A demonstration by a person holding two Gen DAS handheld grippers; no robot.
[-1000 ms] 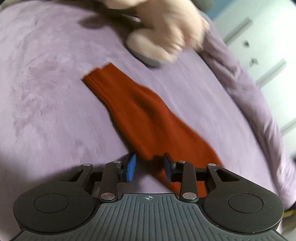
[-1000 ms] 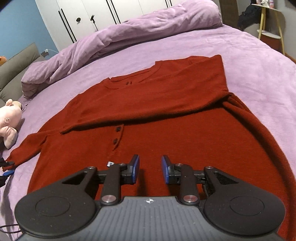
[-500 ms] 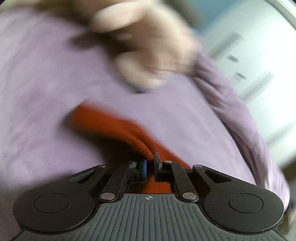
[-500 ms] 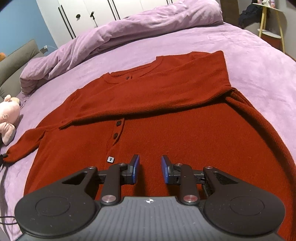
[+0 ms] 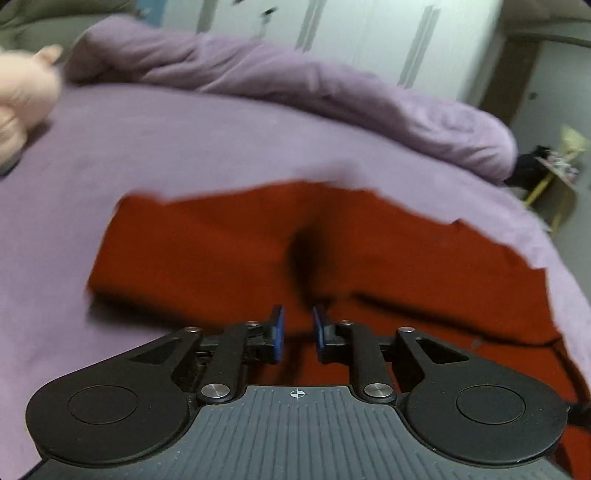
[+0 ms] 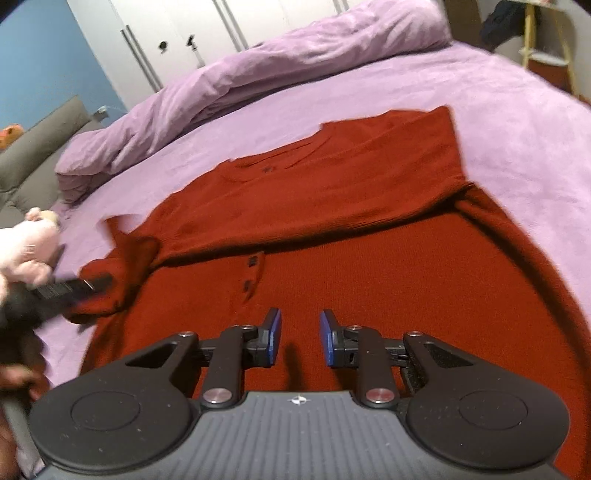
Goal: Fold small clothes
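Observation:
A red knit sweater (image 6: 369, 258) with dark buttons lies flat on the purple bed cover (image 6: 517, 129). One sleeve (image 6: 332, 206) is folded across its chest. The other sleeve (image 6: 125, 258) is bunched at the sweater's left edge, its cuff sticking up and blurred. My left gripper (image 6: 98, 283) is beside that bunch. In the left wrist view, the left gripper (image 5: 298, 328) hovers over red fabric (image 5: 221, 251); its jaws are opening and the pads press on nothing. My right gripper (image 6: 300, 332) hangs open over the sweater's lower front, holding nothing.
A pink plush toy (image 6: 29, 251) sits on the bed left of the sweater. A rumpled purple duvet (image 6: 258, 70) runs along the far side, with white wardrobe doors (image 6: 166, 33) behind. A grey sofa (image 6: 37, 147) is at far left and a stool (image 6: 550, 62) at far right.
The left gripper closed on the outstretched sleeve, swept it quickly inward toward the sweater's body, and now has its jaws apart. The right gripper stayed in place.

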